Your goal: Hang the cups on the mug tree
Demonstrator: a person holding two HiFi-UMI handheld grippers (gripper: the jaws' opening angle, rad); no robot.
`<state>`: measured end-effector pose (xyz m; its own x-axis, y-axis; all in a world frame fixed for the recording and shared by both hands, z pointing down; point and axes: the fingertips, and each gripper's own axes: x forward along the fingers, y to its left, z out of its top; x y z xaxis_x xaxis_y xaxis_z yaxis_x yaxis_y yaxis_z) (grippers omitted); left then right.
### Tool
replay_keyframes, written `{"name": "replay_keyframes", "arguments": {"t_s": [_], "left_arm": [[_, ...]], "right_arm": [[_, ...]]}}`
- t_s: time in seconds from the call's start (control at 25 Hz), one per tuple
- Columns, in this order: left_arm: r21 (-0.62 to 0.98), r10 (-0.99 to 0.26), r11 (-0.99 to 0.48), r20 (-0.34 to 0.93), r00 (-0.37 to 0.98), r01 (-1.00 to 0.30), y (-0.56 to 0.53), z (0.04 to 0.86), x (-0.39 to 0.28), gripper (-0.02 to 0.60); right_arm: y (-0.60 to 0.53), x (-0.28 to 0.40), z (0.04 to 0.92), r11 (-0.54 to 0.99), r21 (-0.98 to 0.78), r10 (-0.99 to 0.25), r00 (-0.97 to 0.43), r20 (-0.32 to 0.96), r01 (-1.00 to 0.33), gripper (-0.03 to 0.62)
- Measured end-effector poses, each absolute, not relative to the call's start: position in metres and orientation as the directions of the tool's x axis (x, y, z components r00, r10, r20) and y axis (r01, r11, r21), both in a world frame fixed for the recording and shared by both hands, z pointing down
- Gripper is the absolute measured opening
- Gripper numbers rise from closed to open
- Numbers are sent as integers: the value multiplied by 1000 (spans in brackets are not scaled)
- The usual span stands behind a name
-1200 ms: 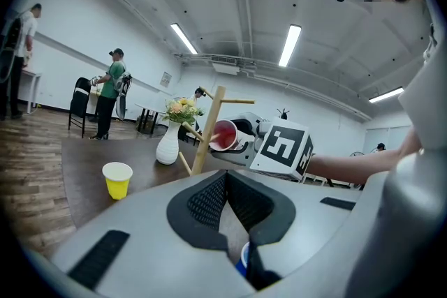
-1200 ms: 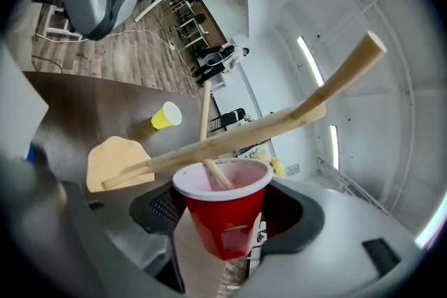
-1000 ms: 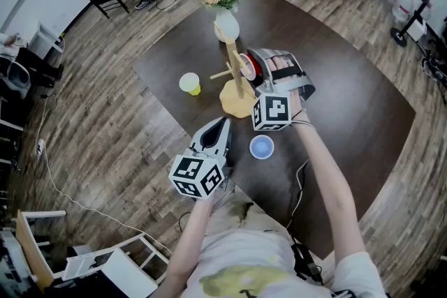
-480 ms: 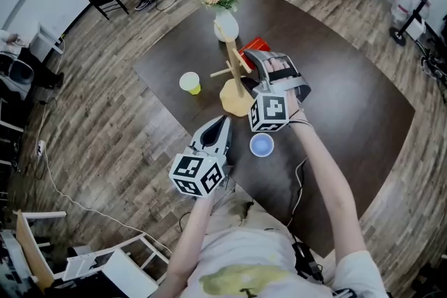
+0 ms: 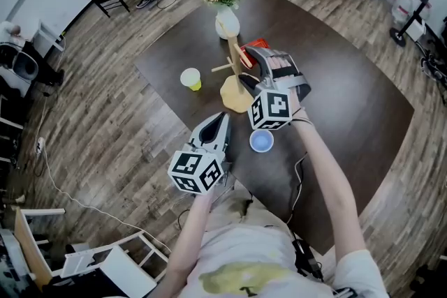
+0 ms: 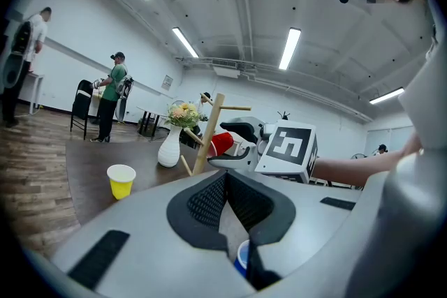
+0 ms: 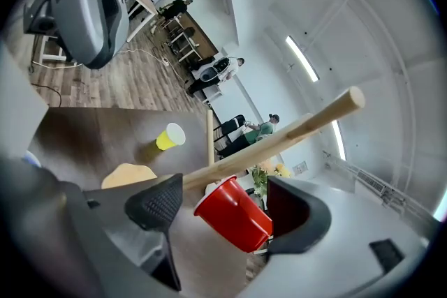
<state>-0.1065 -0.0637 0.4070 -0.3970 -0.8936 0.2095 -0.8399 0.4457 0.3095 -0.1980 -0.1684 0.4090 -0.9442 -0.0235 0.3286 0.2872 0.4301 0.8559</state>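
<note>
Red plastic cup (image 7: 234,216) hangs by its rim on the mug tree (image 5: 234,59) peg, between the jaws of your right gripper (image 7: 225,206), which have just been opening and stand clear of it. Back out along the cup's axis. Your left gripper (image 5: 216,128), pinched closed and empty, has the blue cup (image 5: 261,142) just beside its tips.

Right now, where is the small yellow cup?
In the head view, the small yellow cup stands upright on the dark table, left of the wooden mug tree.
</note>
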Motion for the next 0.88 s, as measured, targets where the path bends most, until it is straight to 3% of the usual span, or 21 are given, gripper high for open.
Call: {"name": "replay_keyframes", "arguments": {"t_s": [0.24, 0.6, 0.88], "left_arm": [[309, -893, 447, 200, -402, -840, -59, 405, -100, 23], [309, -889, 456, 195, -414, -834, -51, 404, -91, 23], [309, -884, 467, 198, -424, -829, -45, 406, -83, 23]], "right_arm": [[-167, -182, 406, 483, 836, -33, -949, 314, 260, 342], [-167, -144, 407, 615, 763, -51, -956, 288, 197, 69], [-168, -111, 420, 771, 611, -33, -947, 319, 179, 25]]}}
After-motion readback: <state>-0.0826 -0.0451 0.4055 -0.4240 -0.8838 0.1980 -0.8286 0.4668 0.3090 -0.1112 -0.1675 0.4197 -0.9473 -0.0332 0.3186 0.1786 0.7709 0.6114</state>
